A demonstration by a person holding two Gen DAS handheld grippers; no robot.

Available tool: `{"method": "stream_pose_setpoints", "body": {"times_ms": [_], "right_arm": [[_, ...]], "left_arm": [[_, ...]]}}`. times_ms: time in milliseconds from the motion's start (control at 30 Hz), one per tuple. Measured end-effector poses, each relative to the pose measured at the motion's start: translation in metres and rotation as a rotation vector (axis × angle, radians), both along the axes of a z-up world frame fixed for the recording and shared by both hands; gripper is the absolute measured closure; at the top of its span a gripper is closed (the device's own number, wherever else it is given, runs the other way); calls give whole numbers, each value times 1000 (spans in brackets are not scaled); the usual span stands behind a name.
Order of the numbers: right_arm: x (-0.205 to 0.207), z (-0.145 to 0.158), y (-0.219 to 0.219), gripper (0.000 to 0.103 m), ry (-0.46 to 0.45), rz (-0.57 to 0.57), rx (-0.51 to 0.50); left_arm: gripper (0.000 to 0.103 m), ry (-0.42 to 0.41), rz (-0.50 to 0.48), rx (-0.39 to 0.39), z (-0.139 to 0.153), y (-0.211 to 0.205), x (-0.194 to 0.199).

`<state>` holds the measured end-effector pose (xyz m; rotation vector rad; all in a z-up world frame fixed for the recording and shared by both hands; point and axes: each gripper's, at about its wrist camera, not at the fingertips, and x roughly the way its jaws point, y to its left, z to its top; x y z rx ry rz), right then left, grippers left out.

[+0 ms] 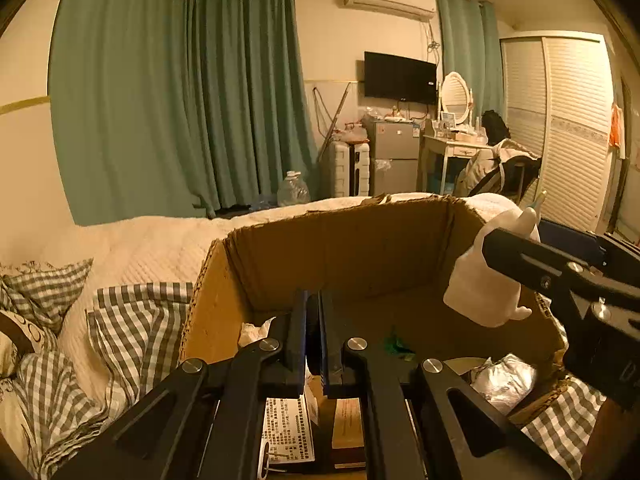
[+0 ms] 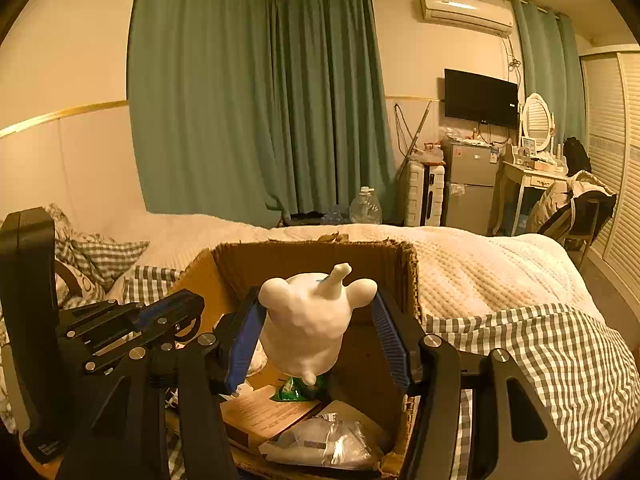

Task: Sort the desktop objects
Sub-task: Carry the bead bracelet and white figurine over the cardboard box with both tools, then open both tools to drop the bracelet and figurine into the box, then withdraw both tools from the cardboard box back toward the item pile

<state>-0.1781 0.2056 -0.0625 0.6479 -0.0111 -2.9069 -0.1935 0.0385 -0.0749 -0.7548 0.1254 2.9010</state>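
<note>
White figurine (image 2: 316,328), pinched between the right gripper (image 2: 316,340) pads above the open cardboard box (image 2: 304,260) on the bed; left gripper (image 1: 314,336) pressed together, empty, just left; risk: bulbous body slipping, dropping hard onto boxed items.

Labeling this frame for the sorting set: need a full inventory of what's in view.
cardboard box: 1, brown, open on bed
white figurine: 1, above box, in right gripper
green wrapper: 1, in box
silver bag: 1, in box
brown booklet: 1, in box
checked bedding: grey-white, around box
curtains: teal, back wall
TV: 1, black, wall
left gripper: shut, over box
right gripper: shut on figurine
</note>
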Motion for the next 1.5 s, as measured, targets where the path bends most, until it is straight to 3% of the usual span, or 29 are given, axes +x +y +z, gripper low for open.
{"method": "stream_pose_setpoints", "body": {"times_ms": [100, 167, 233, 300, 400, 467, 533, 733, 1100, 1500], "right_arm": [[1, -2, 0, 48, 0, -7, 9], [4, 0, 0, 47, 8, -13, 6], [9, 4, 2, 34, 27, -28, -4], [14, 9, 7, 31, 42, -35, -25], [20, 15, 7, 31, 49, -43, -37], [27, 21, 8, 31, 56, -49, -41], [34, 26, 8, 28, 69, -51, -47], [55, 50, 7, 24, 113, -45, -69], [115, 91, 9, 14, 196, -52, -76], [157, 85, 10, 0, 149, -55, -96]], "left_arm": [[96, -6, 2, 13, 2, -3, 0], [88, 4, -3, 28, 6, -5, 4], [60, 21, -2, 31, 11, -6, 9], [49, 55, 8, 25, 18, -6, 17], [46, 83, 6, 29, 31, -7, 28], [32, 103, 19, 38, 38, -10, 35], [9, 139, 31, 54, 47, -14, 44], [0, 209, 49, 60, 70, -19, 72], [0, 250, 97, 56, 97, -31, 118], [0, 212, 122, 52, 88, -52, 153]]}}
